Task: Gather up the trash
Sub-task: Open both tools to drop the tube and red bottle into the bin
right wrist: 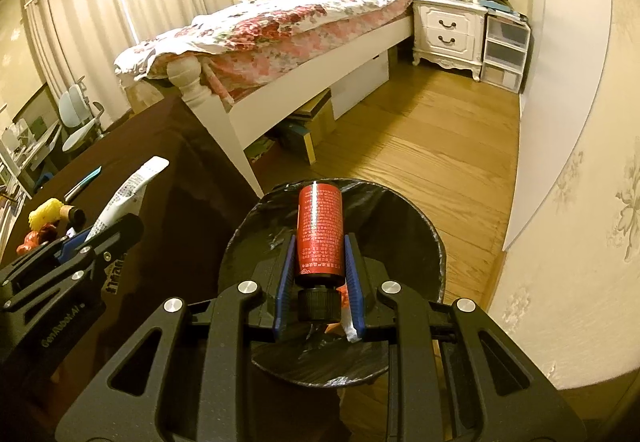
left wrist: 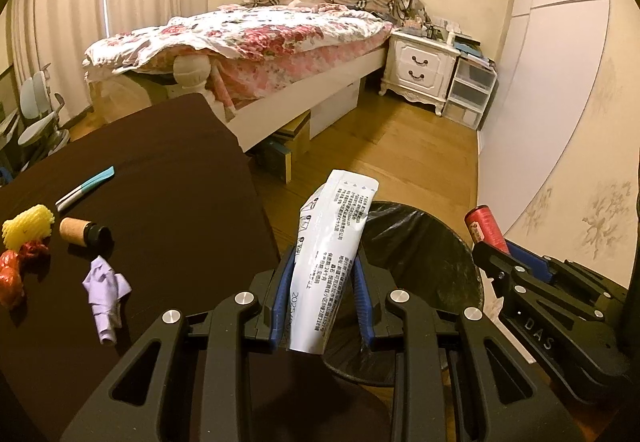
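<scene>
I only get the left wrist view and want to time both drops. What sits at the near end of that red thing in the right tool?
Observer: The red bottle has a black screw cap at its near end, towards the camera, and the right tool is shut on the bottle's body.
Operator: Is it over the bin?
Observer: Yes, in the right wrist view it sits framed by the rim of the black-lined bin.
Operator: Anything already in there?
Observer: A scrap of orange and silvery wrapper shows just below the cap; whether it lies in the bin, I cannot tell.
</scene>
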A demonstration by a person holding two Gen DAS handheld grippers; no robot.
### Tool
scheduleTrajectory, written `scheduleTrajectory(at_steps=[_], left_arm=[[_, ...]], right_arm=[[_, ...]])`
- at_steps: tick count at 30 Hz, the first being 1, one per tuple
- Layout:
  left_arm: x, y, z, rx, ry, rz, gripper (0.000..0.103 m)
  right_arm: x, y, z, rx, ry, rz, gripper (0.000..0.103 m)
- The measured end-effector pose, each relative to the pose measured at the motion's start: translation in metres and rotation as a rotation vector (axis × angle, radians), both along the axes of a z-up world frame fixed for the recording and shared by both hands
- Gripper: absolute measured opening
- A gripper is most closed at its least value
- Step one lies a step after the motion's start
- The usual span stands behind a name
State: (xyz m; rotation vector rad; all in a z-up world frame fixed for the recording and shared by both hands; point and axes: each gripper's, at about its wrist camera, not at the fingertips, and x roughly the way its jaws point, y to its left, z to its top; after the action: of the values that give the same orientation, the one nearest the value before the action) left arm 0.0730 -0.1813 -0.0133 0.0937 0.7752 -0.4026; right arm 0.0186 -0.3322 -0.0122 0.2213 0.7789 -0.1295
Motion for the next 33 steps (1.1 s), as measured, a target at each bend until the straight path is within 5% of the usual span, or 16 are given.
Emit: scheduleTrajectory(at_steps=[11,15,20,33], left_arm=[[0.011,-0.012,-0.008,0.028,0.007,-0.025,0.030],[0.011,-0.014,-0.011,0.036,0.016,-0.033,0.046],[0.008,-0.007,-0.006,0.021,-0.006,-0.013,0.063],[-0.005,0.040,0.014,0.035,-0.077,0.119,0.073]], right_arm=[[0.005,-0.006,-0.005,-0.001,0.008,-0.018,0.024],[0.007,-0.008,-0.006,-0.003,0.008,-0.027,0.025],[0.004,-0.009,-0.004,-0.009,-0.004,-0.045,0.043],[0.001,0.013,0.011,-0.011,-0.026,-0.013,0.066]])
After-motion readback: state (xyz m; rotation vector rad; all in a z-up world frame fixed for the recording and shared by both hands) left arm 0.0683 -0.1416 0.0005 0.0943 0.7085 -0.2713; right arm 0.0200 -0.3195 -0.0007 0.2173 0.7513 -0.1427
